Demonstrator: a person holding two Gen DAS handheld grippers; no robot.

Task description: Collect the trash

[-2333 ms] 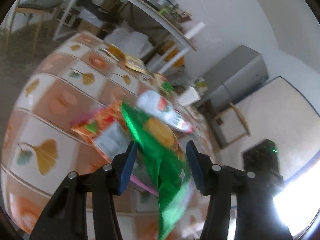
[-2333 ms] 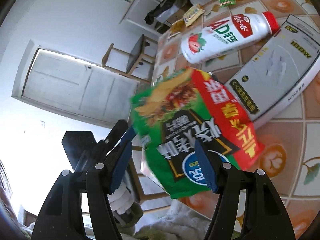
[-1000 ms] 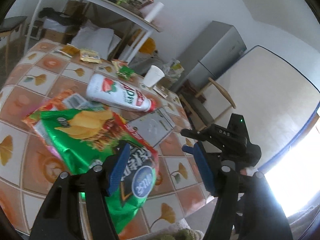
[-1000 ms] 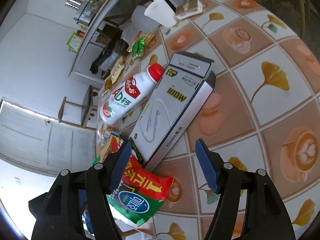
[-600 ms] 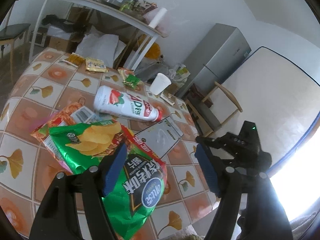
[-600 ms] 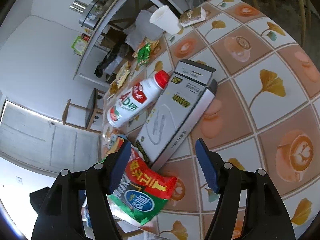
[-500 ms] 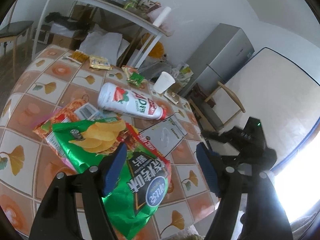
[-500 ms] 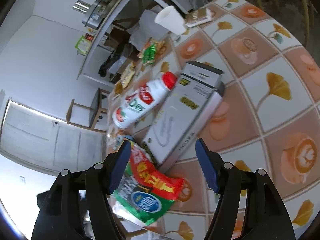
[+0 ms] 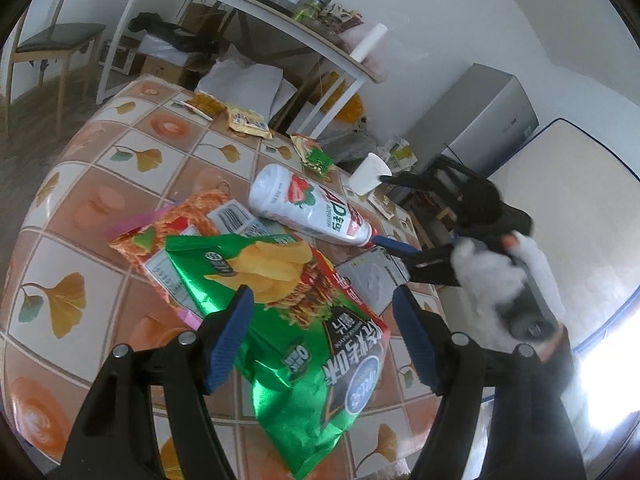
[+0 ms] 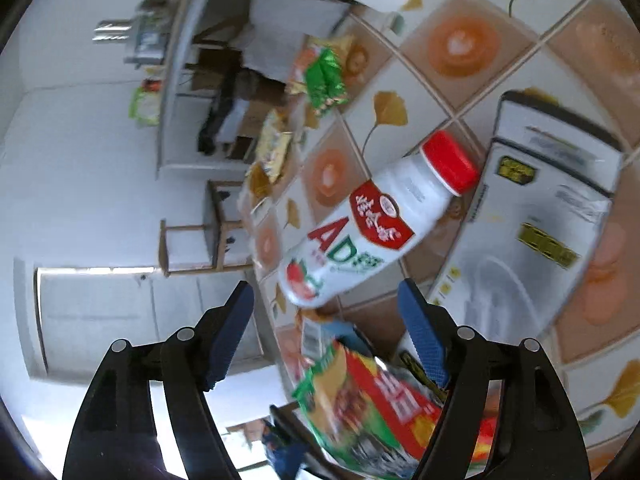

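The shiny green and red crisp bag (image 9: 304,320) lies flat on the tiled bench (image 9: 120,184), on top of an orange snack wrapper (image 9: 180,236). It lies under and between the blue fingers of the left tongs (image 9: 322,334), but they do not touch it. A moment ago both tongs held this bag up in the air; now it is let go. The left tongs are spread wide and have just been opening, pinching nothing.

The right tongs (image 10: 324,328) have swung over from beside the grey flat box (image 10: 532,232). The white plastic bottle with a red cap (image 10: 372,224) now lies just ahead of them, between their tips but not touched. They too are spread and have just been opening. Both tongs tilt down at the bench. A hand in a white glove (image 9: 500,280) holds the right tongs.
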